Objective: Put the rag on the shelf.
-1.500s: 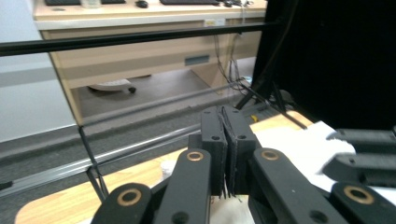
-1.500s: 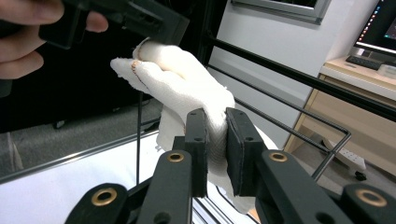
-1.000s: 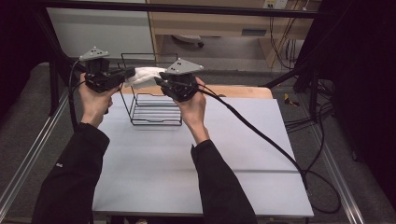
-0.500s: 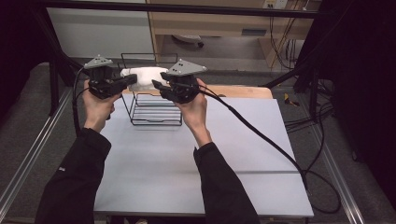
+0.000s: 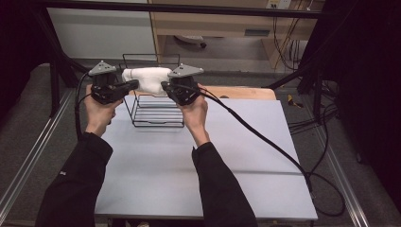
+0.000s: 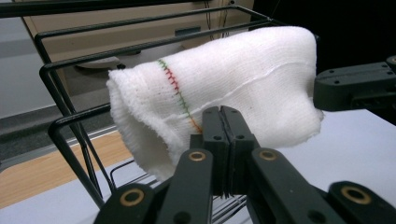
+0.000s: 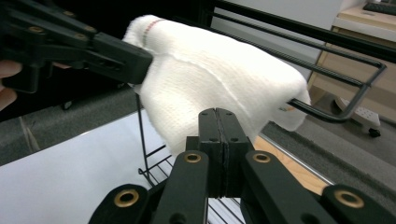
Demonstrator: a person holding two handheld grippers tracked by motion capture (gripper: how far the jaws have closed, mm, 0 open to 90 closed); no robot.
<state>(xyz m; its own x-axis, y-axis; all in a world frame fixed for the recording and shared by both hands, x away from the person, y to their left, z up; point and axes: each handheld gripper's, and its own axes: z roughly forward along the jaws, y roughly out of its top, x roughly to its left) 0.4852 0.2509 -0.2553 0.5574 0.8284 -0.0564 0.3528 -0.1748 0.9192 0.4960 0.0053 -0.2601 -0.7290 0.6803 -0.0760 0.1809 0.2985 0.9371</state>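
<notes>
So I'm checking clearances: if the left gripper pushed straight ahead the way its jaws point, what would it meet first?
The white cloth, which the left gripper already pinches at its lower edge. Beyond it probably the right gripper, though depth is unclear.

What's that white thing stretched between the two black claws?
A white cloth, held between the left gripper and right gripper over a wire rack, seen from above.

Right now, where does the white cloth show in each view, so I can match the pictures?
High view: the white cloth hangs upper left of centre, between the two hand-held grippers, over the black wire rack.
Left gripper view: centre, just above the closed jaws.
Right gripper view: upper centre.
Shared landmark: the wire rack's top bars.
</notes>
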